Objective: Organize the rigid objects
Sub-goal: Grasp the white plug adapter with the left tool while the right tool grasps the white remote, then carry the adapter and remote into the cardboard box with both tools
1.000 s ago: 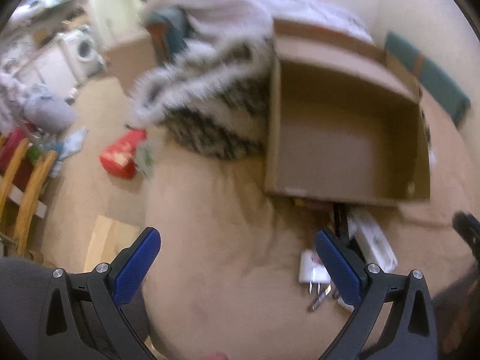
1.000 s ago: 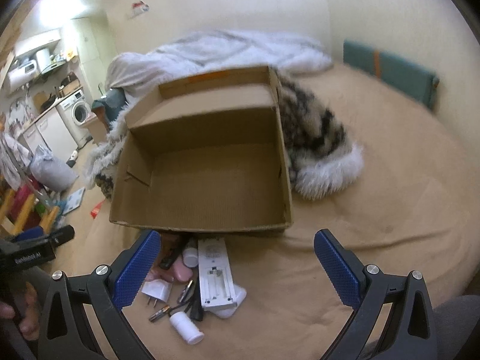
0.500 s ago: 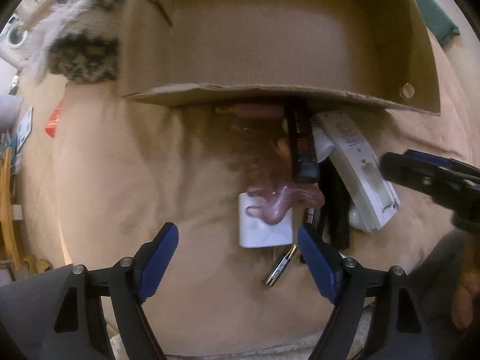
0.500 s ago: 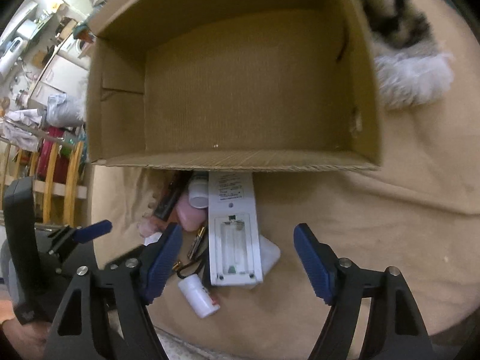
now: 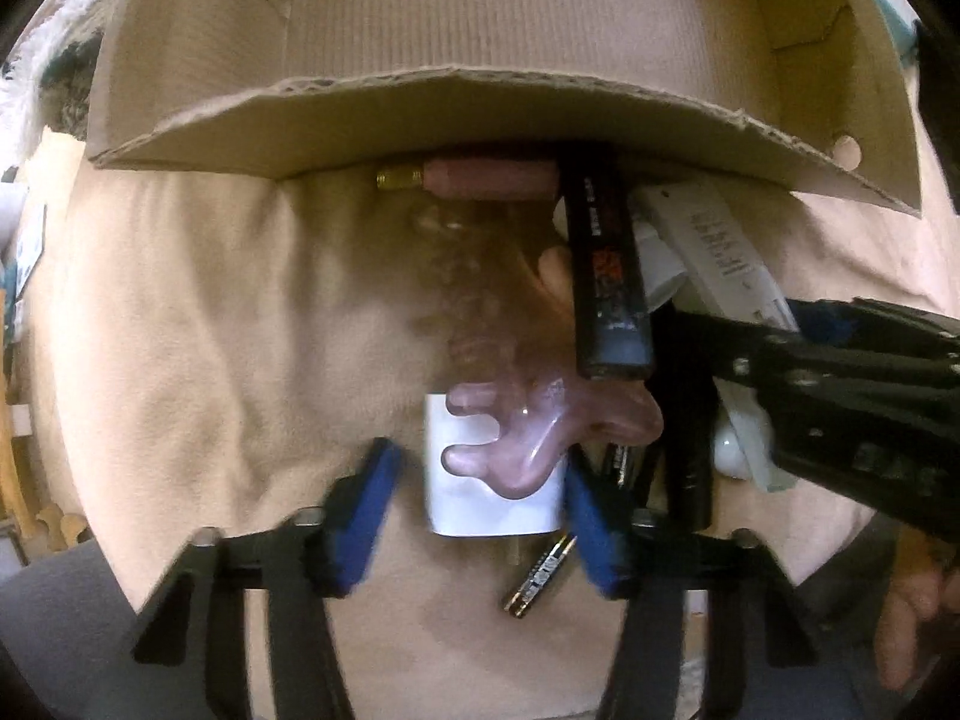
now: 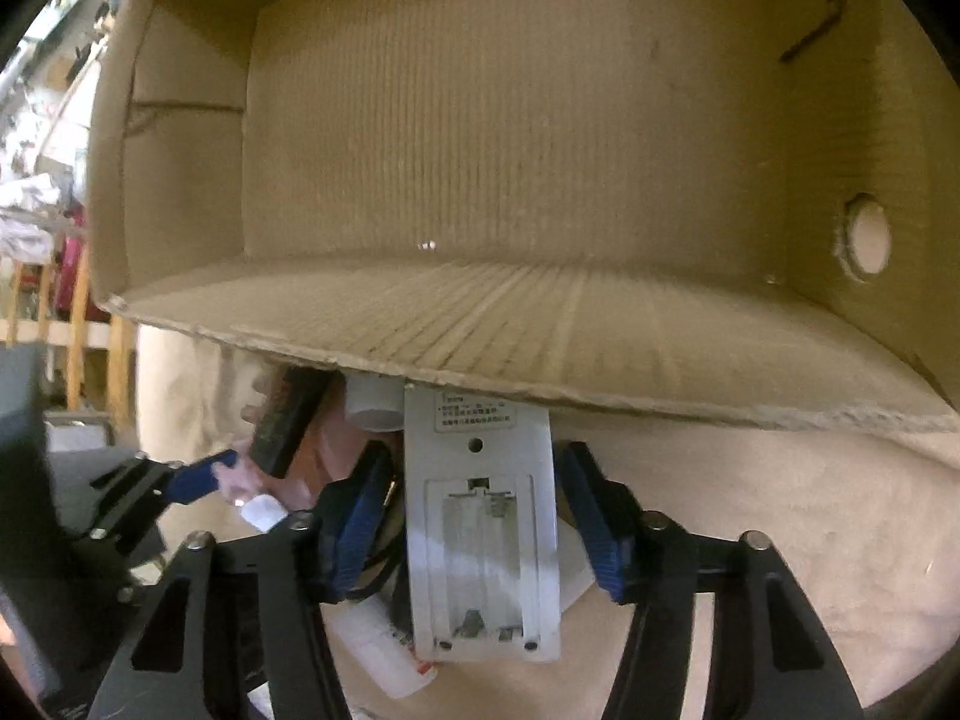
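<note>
A pile of small items lies on the beige sheet against the front wall of an open cardboard box point(image 5: 480, 114). My left gripper point(image 5: 480, 510) points down with its jaws closing. A white plug adapter point(image 5: 480, 510) sits between the pads under a clear pink claw clip point(image 5: 528, 438), and a gap shows at the left pad. My right gripper point(image 6: 477, 522) straddles a white remote point(image 6: 480, 540) lying face down with its battery bay empty. Its jaws are closing, with the pads close beside the remote's edges. A black stick-shaped case point(image 5: 606, 276) leans out from under the box.
A loose battery point(image 5: 540, 576), a pink tube point(image 5: 486, 180) and a white bottle point(image 6: 384, 654) lie in the same pile. A furry blanket point(image 5: 36, 60) is left of the box. Wooden furniture point(image 6: 78, 312) stands beyond the bed edge. Bare sheet point(image 6: 780, 510) spreads to the right.
Both grippers have dropped from a high view of the bed down onto the pile and tipped downward. Their jaws have narrowed, the left around the adapter and the right around the remote.
</note>
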